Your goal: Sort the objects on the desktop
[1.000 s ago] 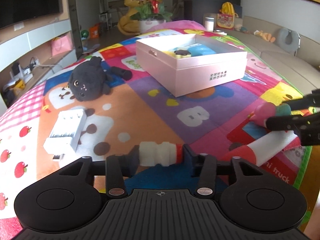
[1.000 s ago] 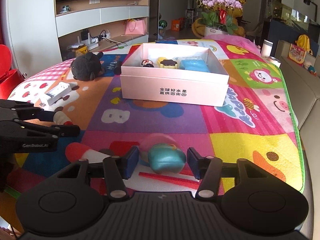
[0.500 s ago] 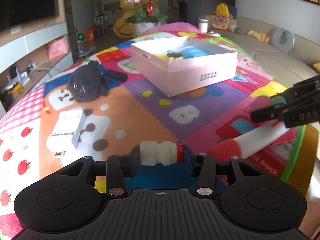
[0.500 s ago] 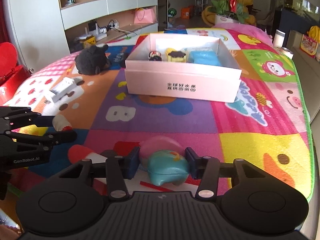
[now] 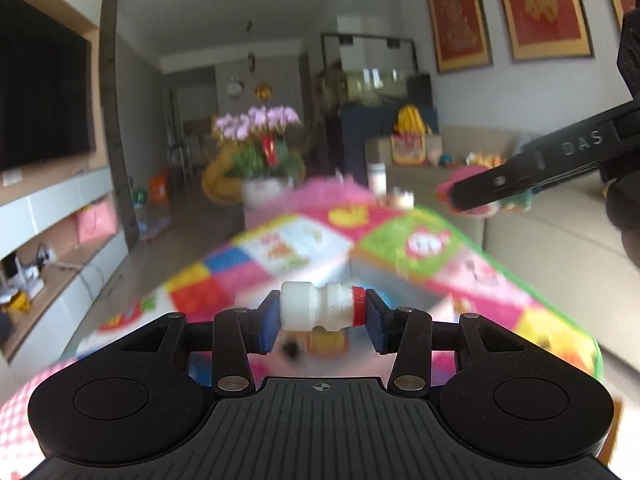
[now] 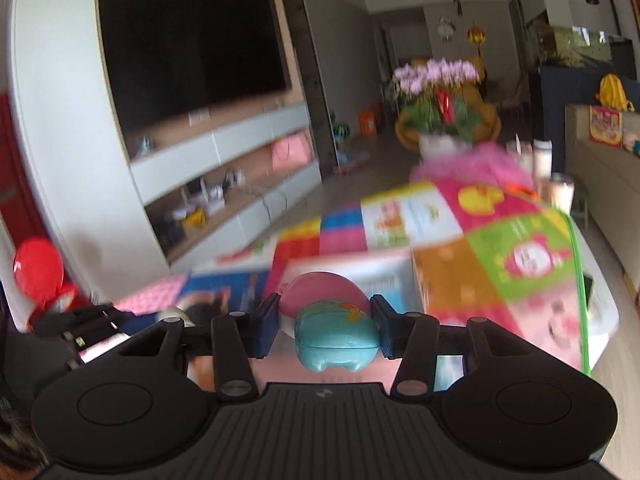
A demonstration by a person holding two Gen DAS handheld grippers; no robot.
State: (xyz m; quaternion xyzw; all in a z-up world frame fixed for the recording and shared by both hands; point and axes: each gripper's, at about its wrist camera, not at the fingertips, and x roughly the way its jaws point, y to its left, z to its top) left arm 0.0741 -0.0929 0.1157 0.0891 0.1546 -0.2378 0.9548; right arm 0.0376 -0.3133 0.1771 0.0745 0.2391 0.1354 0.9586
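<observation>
Right now my left gripper [image 5: 320, 317] has its blue pads pressed on both ends of a small white bottle with a red cap [image 5: 319, 311], which lies crosswise between the jaws, cap toward the 3 o'clock pad and base against the 9 o'clock pad. The jaws have eased a touch wider in the last moment, yet the bottle is still pinched between them and lifted clear of the colourful play mat [image 5: 460, 264]. My right gripper [image 6: 325, 328] closed in a little earlier within the last second and its pads now grip a rounded toy [image 6: 336, 336], teal below and pink on top; the teal part bulges toward me at 6 o'clock of the jaws, the pink dome rises behind at 12 o'clock. Both grippers point slightly downward over the mat. In the left wrist view the right gripper's finger reaches in from 3 o'clock, high above the mat, with the toy's pink edge peeking at its tip. Beyond the right jaws at 12 o'clock sits the pale box [image 6: 360, 270], blurred. Farther off at 1 o'clock stands a pot of pink orchids [image 6: 438, 92], and a dark television [image 6: 192, 48] fills the wall at 10 o'clock.
</observation>
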